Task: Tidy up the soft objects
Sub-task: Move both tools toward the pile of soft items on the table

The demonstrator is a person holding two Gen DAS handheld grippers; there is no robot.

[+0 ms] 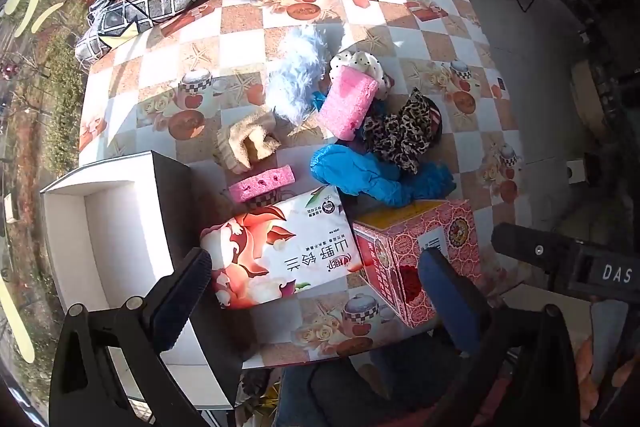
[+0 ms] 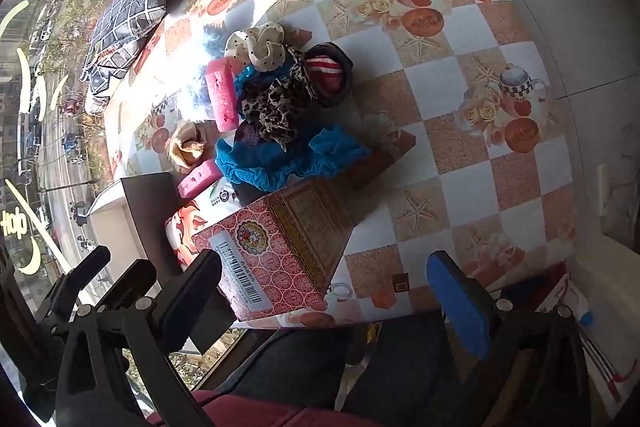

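Both grippers hover over a bench (image 1: 420, 39) with a glossy checkered cover, the left gripper (image 1: 316, 291) and right gripper (image 2: 324, 291) with fingers spread wide, holding nothing. Mid-bench lies a heap of soft things: fluffy pale-blue fur (image 1: 298, 75), a spongy pink foam block (image 1: 348, 103), leopard-print fabric (image 1: 404, 131), crinkled blue cloth (image 1: 360, 173). An empty white open box (image 1: 100, 227) sits at the left edge, beside a glossy floral tissue pack (image 1: 280, 247) and a red patterned carton (image 1: 416, 247).
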